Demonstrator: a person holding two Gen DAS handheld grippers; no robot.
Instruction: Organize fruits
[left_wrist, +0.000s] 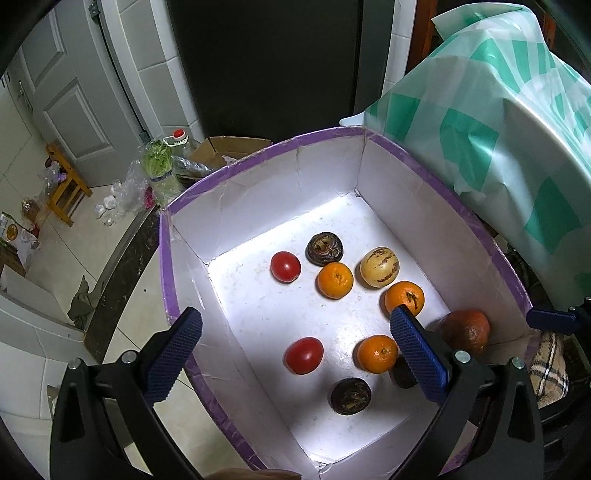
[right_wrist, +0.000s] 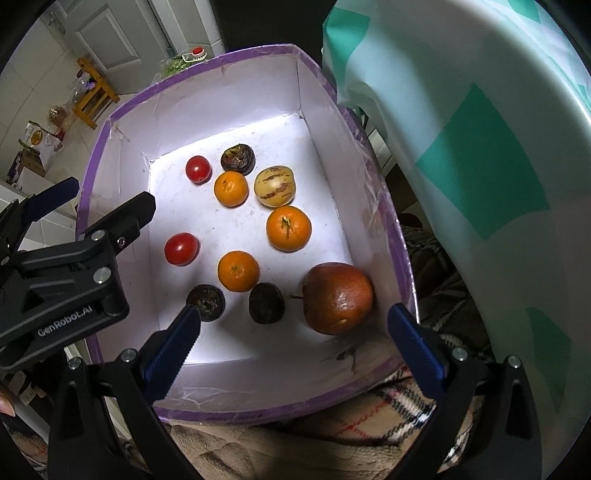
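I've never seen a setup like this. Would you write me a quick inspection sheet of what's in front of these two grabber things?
Surface: white box with purple rim, lit floor, resting on a plaid blanket.
Job's things: three oranges, two tomatoes, three dark fruits, one striped yellow fruit, one large reddish fruit, all loose in the box.
Clutter: nothing seen in the box besides fruit.
Grippers: left gripper and right gripper both open, empty, above the box.
Cables: nothing seen.
Surroundings: green-checked plastic cover, wooden stool, tiled floor with bags and a bottle.
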